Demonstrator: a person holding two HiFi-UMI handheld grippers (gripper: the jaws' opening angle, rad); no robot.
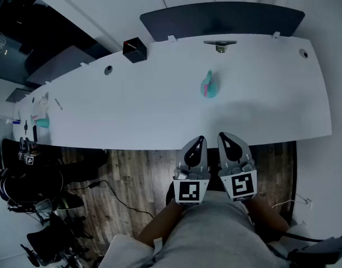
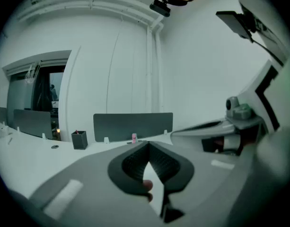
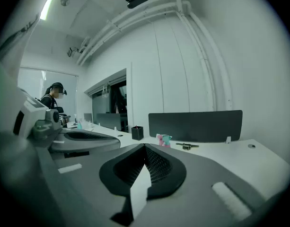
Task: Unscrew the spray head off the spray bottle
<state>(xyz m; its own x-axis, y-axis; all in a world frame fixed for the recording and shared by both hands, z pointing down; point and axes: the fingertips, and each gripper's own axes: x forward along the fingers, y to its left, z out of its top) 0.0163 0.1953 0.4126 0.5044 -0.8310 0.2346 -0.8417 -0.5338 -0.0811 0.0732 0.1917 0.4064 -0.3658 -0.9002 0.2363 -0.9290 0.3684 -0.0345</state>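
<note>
The spray bottle [image 1: 208, 86] is teal with a pink spray head and stands upright in the middle of the white table [image 1: 159, 116]. It looks small and far off in the left gripper view [image 2: 134, 137] and the right gripper view [image 3: 163, 139]. My left gripper [image 1: 199, 140] and right gripper [image 1: 224, 137] hover side by side over the table's near edge, well short of the bottle. Both are shut with nothing between their jaws. In its own view each gripper, the left [image 2: 147, 145] and the right [image 3: 145, 147], shows its pads meeting at the tip.
A black pen holder [image 1: 135, 49] stands at the table's far left edge and a small metal object [image 1: 220, 45] lies behind the bottle. A dark divider panel [image 1: 221, 17] runs along the far side. Office chairs [image 1: 31, 183] stand at the left, and a person [image 3: 55, 94] is far off.
</note>
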